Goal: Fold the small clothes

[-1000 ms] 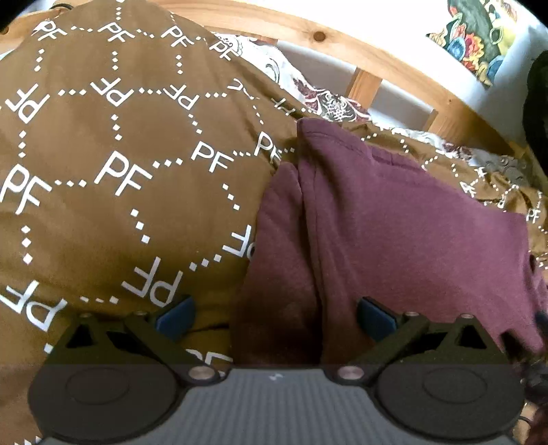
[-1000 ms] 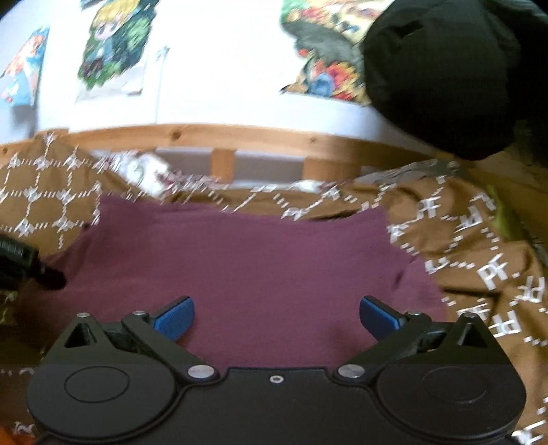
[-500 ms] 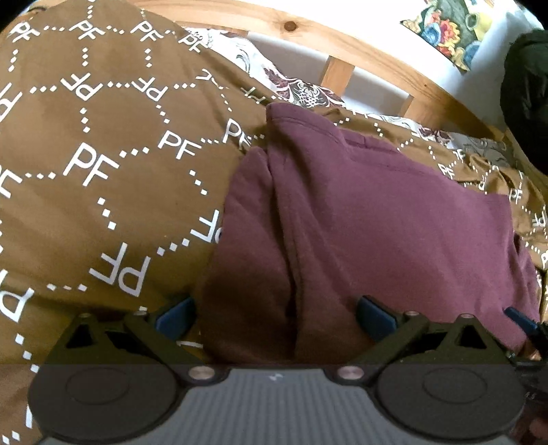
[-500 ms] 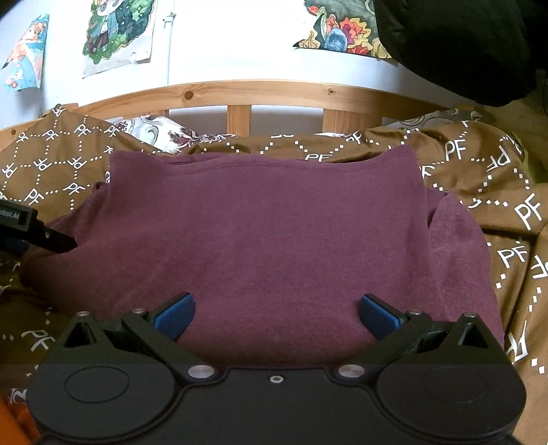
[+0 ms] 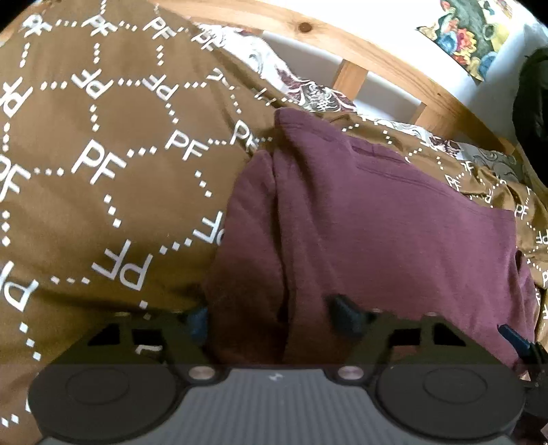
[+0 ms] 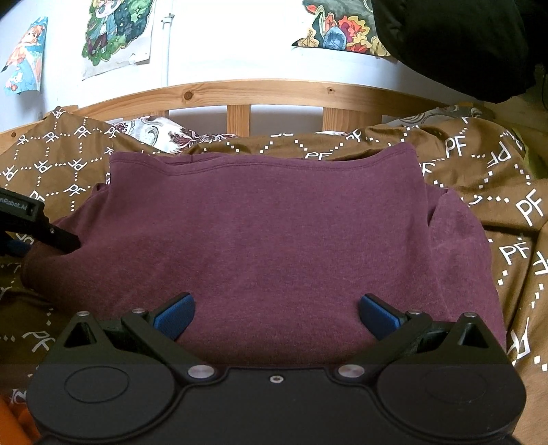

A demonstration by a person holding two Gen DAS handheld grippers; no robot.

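A maroon shirt [image 6: 267, 232] lies partly folded on a brown patterned bedspread [image 6: 507, 219]. In the left wrist view the shirt [image 5: 394, 232] shows its folded left sleeve edge. My left gripper [image 5: 270, 316] is at the shirt's near left corner, its jaws narrowed around the sleeve fold with a gap between them. It also shows at the left edge of the right wrist view [image 6: 51, 236]. My right gripper [image 6: 275, 316] is open over the shirt's near edge, its fingers on either side of flat cloth.
A wooden bed rail [image 6: 239, 96] runs along the back, with a white wall and posters [image 6: 116, 30] behind. A black garment [image 6: 455, 44] hangs at the upper right. A floral pillow [image 6: 161, 130] lies by the rail. Something orange [image 6: 13, 424] shows at the bottom left.
My left gripper has moved right onto the shirt's left sleeve fold and its jaws have narrowed. My right gripper has moved in low over the shirt's near edge and stays open.
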